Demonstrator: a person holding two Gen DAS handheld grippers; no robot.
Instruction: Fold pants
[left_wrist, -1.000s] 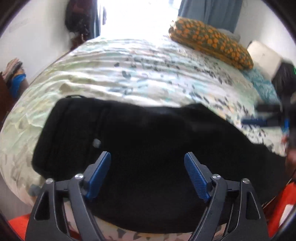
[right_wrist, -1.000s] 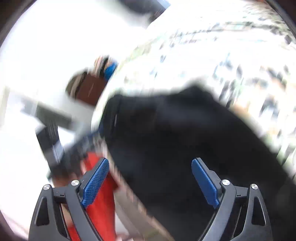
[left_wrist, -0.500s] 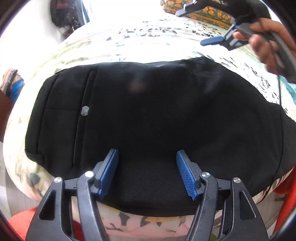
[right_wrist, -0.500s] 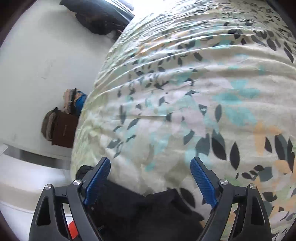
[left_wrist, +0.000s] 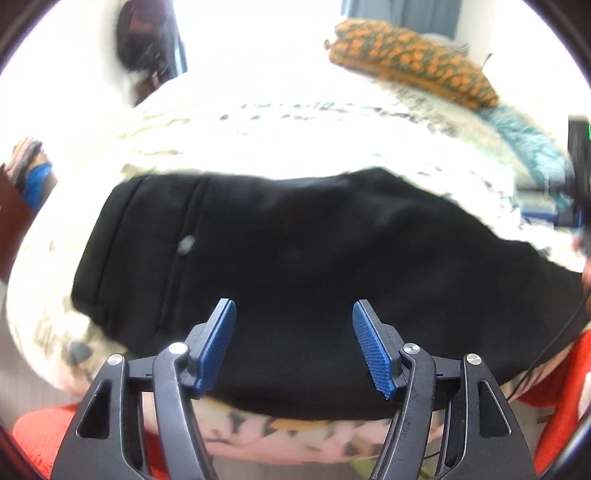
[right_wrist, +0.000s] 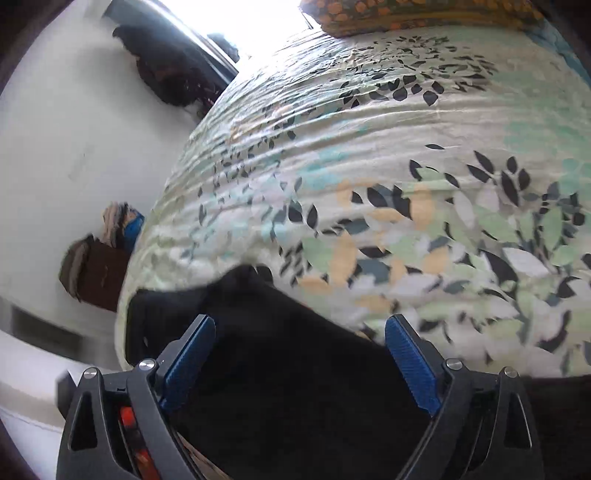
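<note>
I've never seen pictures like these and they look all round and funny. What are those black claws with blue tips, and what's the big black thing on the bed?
Those claws are grippers, a kind of tongs. A person holds one in each hand, and a small camera on each looks out along its two fingers. One picture comes from the left gripper, the other from the right gripper. The lens bends everything round. The black thing is a pair of pants, lying flat on a bed with a leafy cover. An orange pillow sits at the far end. Both grippers are open above the pants and hold nothing.
</note>
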